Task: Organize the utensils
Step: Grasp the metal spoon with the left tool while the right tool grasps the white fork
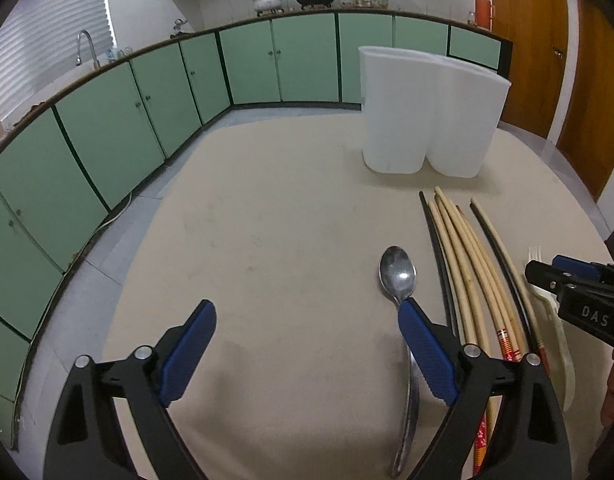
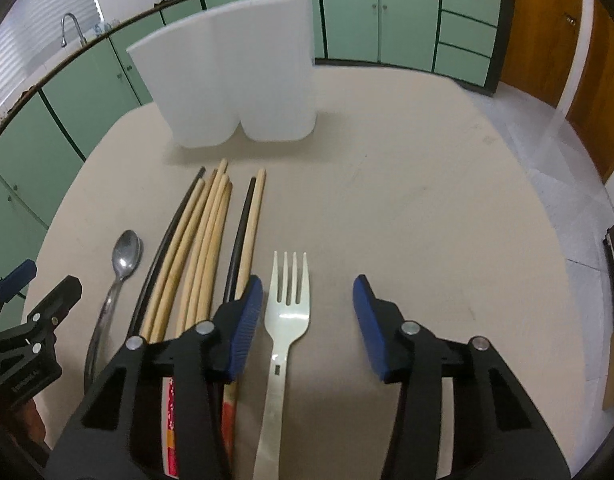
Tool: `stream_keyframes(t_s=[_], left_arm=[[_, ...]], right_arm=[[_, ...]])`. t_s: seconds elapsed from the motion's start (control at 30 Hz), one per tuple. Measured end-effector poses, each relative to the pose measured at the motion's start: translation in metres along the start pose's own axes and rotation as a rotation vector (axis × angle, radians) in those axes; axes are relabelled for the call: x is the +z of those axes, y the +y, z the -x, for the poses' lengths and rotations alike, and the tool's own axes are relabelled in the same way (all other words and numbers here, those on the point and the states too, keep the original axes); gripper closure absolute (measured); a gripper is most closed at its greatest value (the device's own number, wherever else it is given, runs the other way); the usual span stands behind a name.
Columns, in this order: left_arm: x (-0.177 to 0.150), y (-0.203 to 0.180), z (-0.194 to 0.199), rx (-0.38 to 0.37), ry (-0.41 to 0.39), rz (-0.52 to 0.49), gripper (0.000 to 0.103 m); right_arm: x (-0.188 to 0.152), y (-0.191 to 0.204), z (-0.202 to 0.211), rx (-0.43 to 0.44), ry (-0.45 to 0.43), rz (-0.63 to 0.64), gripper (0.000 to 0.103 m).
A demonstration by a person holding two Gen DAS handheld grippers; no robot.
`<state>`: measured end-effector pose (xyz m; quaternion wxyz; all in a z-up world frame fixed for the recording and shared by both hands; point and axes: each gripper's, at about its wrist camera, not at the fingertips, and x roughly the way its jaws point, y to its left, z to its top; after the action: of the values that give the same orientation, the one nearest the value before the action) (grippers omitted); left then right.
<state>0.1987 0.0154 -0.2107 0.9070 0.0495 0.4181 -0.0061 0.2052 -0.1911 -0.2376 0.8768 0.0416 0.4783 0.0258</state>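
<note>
Count from my two wrist views: one metal spoon, one pale fork, and a bundle of chopsticks. I make it two black and about six light wooden ones, though overlap makes the wooden count uncertain.

One white two-compartment holder stands upright at 12 o'clock from the chopsticks, apart from them. Its insides are hidden from both cameras, so I cannot tell the contents.

All utensils lie flat on the beige tabletop, tips toward the holder: spoon at 9 o'clock of the bundle, fork at 3 o'clock.

My left gripper is spread wide over bare table; its right pad lies over the spoon's neck in the picture, contact not discernible. My right gripper is parted, the fork's handle between the fingers, neither pad pressing on it.

Room: green cabinets under a dark counter, faucet at 10 o'clock, pots at 12, wooden door at 2.
</note>
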Motion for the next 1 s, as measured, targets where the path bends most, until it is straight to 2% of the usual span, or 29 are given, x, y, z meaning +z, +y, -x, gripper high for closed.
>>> stream_keyframes(t_s=[0.07,0.1,0.13,0.17,0.47,0.7,0.83,1.0], left_arm=[[0.0,0.001,-0.002,0.0,0.005,0.002,0.013],[0.002,0.002,-0.003,-0.002,0.008,0.002,0.013],[0.004,0.002,-0.005,-0.002,0.009,0.001,0.013],[0.005,0.002,-0.005,-0.003,0.01,-0.001,0.013],[0.017,-0.01,-0.009,-0.055,0.013,-0.021,0.013],[0.032,-0.025,-0.028,-0.06,0.026,-0.023,0.013],[0.036,-0.025,-0.04,-0.066,0.059,-0.011,0.023],[0.035,-0.026,-0.049,-0.083,0.093,0.002,0.023]], right_arm=[[0.001,0.001,-0.001,-0.011,-0.008,0.009,0.06],[0.002,0.001,-0.002,-0.013,-0.01,0.012,0.064],[0.003,0.001,-0.002,-0.007,-0.011,0.013,0.07],[0.004,0.001,-0.003,-0.004,-0.012,0.019,0.082],[0.001,-0.004,0.003,0.008,-0.022,0.107,0.083],[-0.001,-0.021,0.005,0.015,-0.023,0.112,0.083],[-0.002,-0.02,0.004,0.015,-0.028,0.118,0.083],[0.0,-0.018,0.002,0.024,-0.03,0.106,0.082]])
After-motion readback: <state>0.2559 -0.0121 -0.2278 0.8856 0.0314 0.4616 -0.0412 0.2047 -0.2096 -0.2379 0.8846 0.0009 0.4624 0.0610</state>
